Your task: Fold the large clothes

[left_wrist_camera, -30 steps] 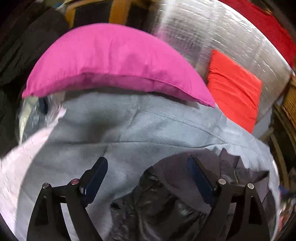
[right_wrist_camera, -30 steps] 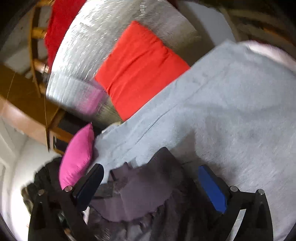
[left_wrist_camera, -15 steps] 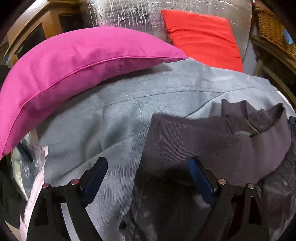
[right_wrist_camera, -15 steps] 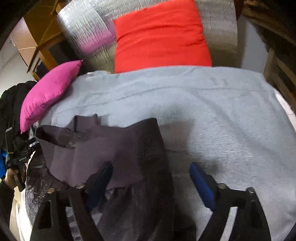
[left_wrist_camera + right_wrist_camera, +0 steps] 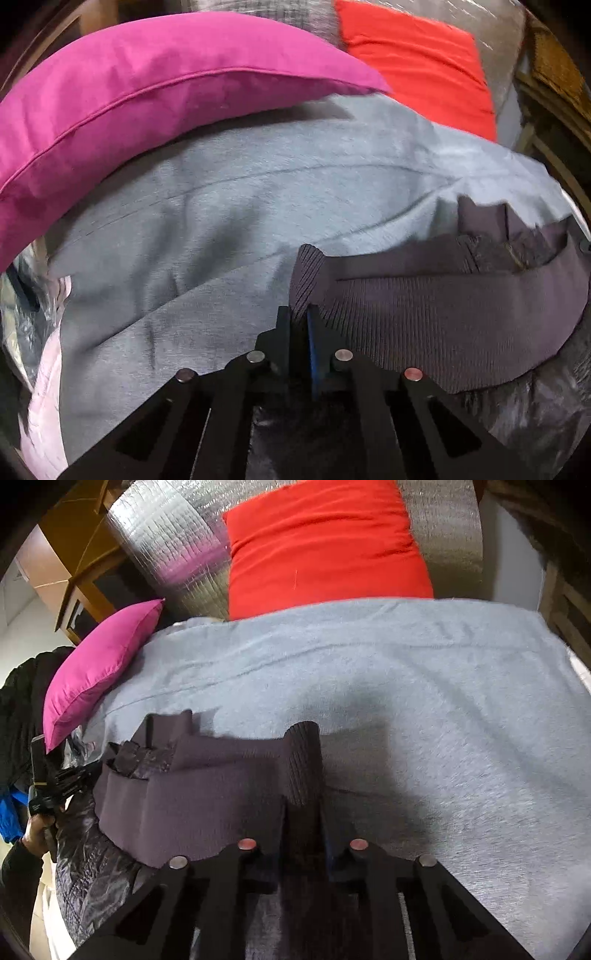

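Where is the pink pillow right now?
The pink pillow lies at the far left edge of the grey blanket, left of the red pillow; it fills the left view's top.

The jacket (image 5: 192, 805) is dark purple-grey. Its band (image 5: 443, 325) by the jaws has thin ribbed lines, and its body (image 5: 96, 878) below the band is shiny black with wrinkles. The blanket (image 5: 424, 701) ahead of the jaws is plain light grey. Past the blanket, one pillow (image 5: 155, 85) is bright pink with a thin seam line, and the other pillow (image 5: 321, 542) is bright red. The sheet (image 5: 162, 546) behind the pillows is shiny silver with a small square pattern. The grippers are black: the left gripper (image 5: 300, 325) shows a blue pad, and the right gripper (image 5: 303, 812) has small round silver and red bolts. The cloth (image 5: 44, 398) left of the left gripper's jaws is pale pink. The cabinet (image 5: 77, 565) far left is brown wood.
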A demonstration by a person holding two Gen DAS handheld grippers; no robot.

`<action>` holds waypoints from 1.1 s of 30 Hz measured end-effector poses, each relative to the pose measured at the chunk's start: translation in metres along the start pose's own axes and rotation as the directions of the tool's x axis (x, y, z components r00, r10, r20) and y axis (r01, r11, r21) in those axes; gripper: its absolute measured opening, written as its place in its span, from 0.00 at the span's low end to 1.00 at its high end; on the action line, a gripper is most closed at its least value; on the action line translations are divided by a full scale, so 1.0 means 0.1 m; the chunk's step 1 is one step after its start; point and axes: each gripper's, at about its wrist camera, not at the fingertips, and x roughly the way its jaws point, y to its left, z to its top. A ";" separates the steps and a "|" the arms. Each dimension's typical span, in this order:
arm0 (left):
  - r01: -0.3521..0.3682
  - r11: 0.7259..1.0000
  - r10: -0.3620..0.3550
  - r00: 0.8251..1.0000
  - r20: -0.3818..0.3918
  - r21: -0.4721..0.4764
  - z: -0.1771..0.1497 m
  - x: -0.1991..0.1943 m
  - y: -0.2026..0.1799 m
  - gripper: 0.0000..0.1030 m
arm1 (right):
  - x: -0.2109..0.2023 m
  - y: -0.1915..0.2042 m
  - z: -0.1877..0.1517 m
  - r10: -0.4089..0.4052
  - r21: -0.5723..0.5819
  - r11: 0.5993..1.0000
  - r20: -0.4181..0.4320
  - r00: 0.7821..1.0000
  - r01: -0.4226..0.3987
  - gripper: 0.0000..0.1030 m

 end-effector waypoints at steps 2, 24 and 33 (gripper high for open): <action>-0.031 0.999 0.031 1.000 -0.001 -0.026 0.01 0.02 0.05 0.07 | -0.13 -0.02 0.04 -0.031 0.015 0.999 0.059 0.998 0.031 0.08; -0.357 0.929 0.359 0.933 -0.006 0.097 -0.09 0.38 -0.28 0.20 | 0.35 -0.20 -0.08 -0.217 0.079 0.973 0.000 0.976 0.217 0.10; -0.394 0.914 0.406 0.882 0.239 -0.097 -0.17 -1.05 -0.07 0.63 | -0.59 0.11 -0.17 -0.298 0.053 0.954 0.071 0.952 0.295 0.91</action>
